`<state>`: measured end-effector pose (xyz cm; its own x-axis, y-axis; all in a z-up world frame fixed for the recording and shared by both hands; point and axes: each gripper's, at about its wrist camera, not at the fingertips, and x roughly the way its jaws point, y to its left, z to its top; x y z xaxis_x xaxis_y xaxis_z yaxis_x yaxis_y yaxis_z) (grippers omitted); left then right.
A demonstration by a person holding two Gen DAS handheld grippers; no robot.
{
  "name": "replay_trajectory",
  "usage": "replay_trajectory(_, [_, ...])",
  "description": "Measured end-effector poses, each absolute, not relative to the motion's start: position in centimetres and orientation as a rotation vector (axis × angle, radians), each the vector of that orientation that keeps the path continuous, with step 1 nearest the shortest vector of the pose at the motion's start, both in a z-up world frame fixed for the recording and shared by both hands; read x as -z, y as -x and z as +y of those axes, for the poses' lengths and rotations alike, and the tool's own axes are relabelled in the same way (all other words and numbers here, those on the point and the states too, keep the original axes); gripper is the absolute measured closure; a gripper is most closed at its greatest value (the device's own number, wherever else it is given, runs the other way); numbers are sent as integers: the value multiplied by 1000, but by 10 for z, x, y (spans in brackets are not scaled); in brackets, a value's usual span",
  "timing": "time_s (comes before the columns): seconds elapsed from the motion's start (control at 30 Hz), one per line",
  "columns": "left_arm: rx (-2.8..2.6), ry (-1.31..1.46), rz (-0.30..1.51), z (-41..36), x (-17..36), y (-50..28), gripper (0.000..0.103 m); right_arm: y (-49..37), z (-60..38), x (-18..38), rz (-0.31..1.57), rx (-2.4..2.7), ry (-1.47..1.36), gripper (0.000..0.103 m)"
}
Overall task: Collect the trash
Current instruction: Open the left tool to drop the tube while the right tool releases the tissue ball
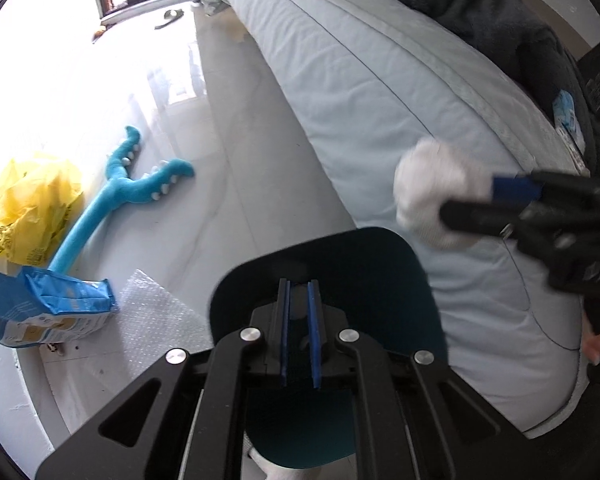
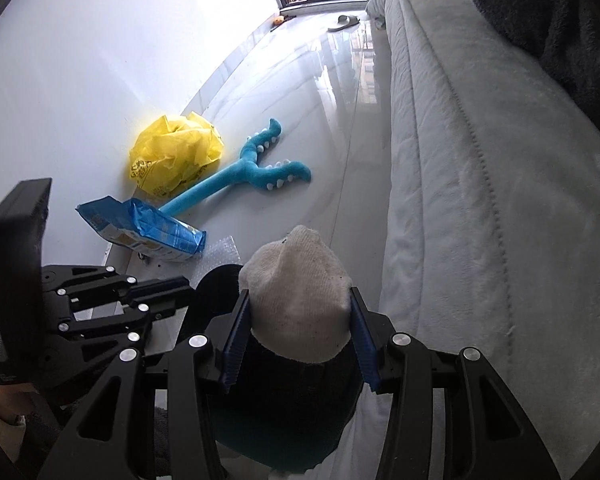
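Left wrist view: the left claw point(image 1: 300, 300) is pinched nearly shut on the rim of a dark teal bin point(image 1: 340, 264), whose opening sits below it. The right claw point(image 1: 500, 196) comes in from the bed point(image 1: 380, 80) side carrying a white sock point(image 1: 432, 192), which hangs over the bed's edge, not yet over the bin. If the left grip on that thin rim slips, the bin could tip or drop.

Right wrist view: the right claw point(image 2: 300, 316) is partly open, its pads pressing both sides of the sock point(image 2: 296, 300), above the bin point(image 2: 220, 284). Letting go too soon would land it on the floor point(image 2: 320, 120), beside the blue packet point(image 2: 148, 232), bubble wrap point(image 2: 220, 252), yellow bag point(image 2: 176, 152) and blue plush toy point(image 2: 252, 168).
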<state>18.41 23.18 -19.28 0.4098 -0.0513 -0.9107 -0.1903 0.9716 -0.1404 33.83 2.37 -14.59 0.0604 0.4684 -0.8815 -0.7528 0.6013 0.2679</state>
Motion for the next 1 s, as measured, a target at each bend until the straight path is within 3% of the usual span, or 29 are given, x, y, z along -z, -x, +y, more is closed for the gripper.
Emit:
replay_trajectory(0.13, [-131, 196, 1083, 241, 183, -177, 90, -330, 37, 167, 1234, -945, 346, 55])
replay_trajectory(0.27, [-182, 175, 990, 251, 170, -169, 69, -320, 47, 183, 1268, -952, 398, 55])
replay_trajectory(0.57, [-206, 149, 844, 263, 146, -161, 63, -300, 55, 206, 1305, -966, 504, 53])
replay_trajectory(0.73, [-242, 153, 800, 268, 130, -160, 63, -290, 58, 214, 1327, -983, 563, 47])
replay_trajectory(0.87, [-273, 174, 734, 272, 110, -160, 45, -287, 57, 214, 1333, -998, 573, 34])
replay_trajectory(1.0, [-264, 182, 712, 266, 99, -164, 42, -282, 52, 205, 1300, -1010, 580, 29])
